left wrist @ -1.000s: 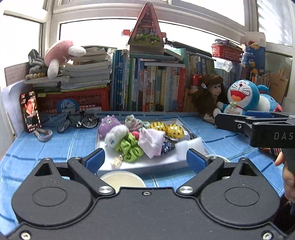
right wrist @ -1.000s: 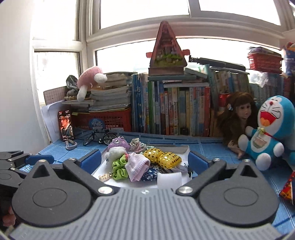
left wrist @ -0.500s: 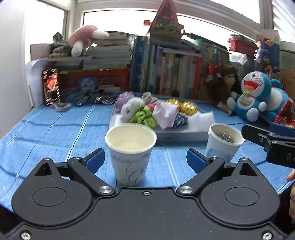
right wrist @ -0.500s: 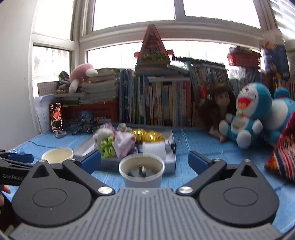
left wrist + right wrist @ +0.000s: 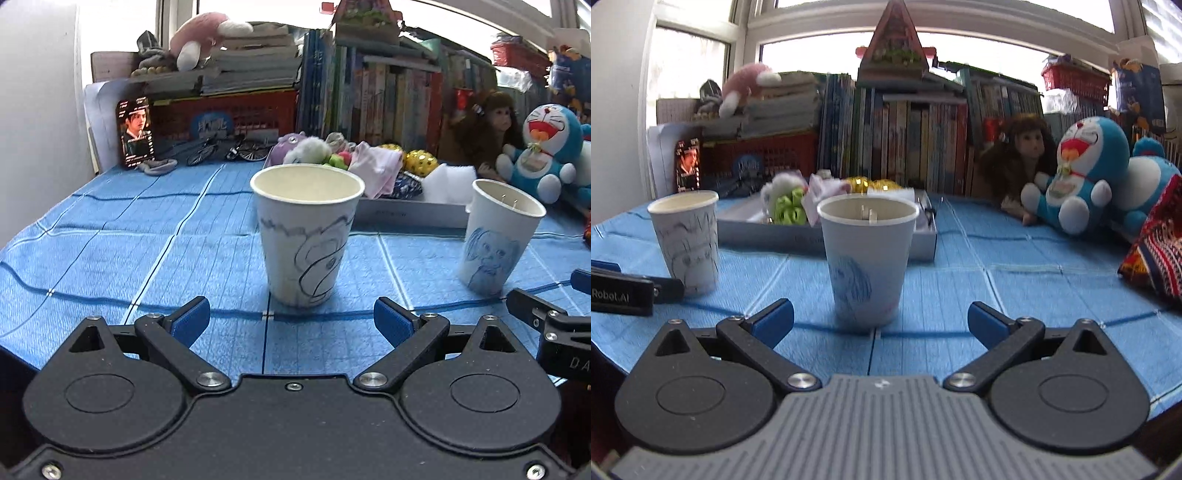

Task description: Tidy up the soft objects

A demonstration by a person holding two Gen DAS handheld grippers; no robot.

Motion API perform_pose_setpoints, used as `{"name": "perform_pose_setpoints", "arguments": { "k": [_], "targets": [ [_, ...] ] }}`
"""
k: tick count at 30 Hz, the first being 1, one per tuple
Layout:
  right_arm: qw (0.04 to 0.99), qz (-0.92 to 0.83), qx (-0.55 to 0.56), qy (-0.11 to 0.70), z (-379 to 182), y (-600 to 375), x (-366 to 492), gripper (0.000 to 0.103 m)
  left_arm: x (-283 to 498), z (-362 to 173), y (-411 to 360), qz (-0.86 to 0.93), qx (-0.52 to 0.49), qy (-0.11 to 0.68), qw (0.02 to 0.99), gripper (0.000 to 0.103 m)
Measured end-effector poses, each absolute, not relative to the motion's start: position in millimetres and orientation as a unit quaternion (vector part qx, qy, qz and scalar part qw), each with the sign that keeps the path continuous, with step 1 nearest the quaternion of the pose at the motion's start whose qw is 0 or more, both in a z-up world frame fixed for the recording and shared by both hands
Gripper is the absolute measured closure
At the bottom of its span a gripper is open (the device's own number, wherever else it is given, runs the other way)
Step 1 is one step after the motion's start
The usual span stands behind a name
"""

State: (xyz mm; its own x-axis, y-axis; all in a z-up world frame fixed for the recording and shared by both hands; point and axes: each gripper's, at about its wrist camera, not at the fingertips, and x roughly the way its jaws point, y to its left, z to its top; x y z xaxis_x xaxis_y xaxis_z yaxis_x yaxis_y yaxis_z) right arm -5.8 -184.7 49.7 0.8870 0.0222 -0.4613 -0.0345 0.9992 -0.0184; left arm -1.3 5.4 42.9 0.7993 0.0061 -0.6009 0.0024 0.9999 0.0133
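I take the white tray (image 5: 410, 214) as my landmark. Under it, blue striped tablecloth (image 5: 110, 251) covers the whole table. Behind the tray: row of upright books (image 5: 894, 147), red crate (image 5: 229, 118) off to its back left. Right of the tray: blue-and-white cat plush (image 5: 1082, 173), with a brown-haired doll (image 5: 1023, 155) between plush and tray.

Soft objects (image 5: 373, 166) sit piled in the tray: pink cloth, green scrunchie, white fluffy piece, purple plush, two gold dotted balls, white foam block at the tray's right end. Some are half hidden by the cup in front.

In front of the tray, left end: paper cup with black line drawing (image 5: 308, 232), upright, nothing visible inside. In front of the tray, right end: paper cup with blue drawing (image 5: 866, 258), upright, something small poking up inside, can't tell what.

My left gripper (image 5: 291, 321) is on the near side of the black-drawing cup, jaws wide apart, nothing between them, not touching the cup. My right gripper (image 5: 881, 319) is on the near side of the blue-drawing cup, jaws also spread, holding nothing.
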Motion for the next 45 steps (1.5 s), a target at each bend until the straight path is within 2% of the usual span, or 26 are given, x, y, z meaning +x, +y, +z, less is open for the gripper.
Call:
{"name": "perform_pose_setpoints", "arguments": {
  "k": [16,26,45],
  "targets": [
    [0.962,0.004,-0.019,0.272,28,-178,9,0.0,12,17,4,0.02,0.001,0.338,0.941,0.007],
    [0.959,0.011,-0.014,0.282,25,-177,13,0.0,14,13,5,0.021,0.002,0.336,0.942,0.001],
    [0.956,0.016,-0.01,0.292,24,-180,16,0.0,19,14,5,0.026,0.001,0.345,0.938,0.0]
  ]
}}
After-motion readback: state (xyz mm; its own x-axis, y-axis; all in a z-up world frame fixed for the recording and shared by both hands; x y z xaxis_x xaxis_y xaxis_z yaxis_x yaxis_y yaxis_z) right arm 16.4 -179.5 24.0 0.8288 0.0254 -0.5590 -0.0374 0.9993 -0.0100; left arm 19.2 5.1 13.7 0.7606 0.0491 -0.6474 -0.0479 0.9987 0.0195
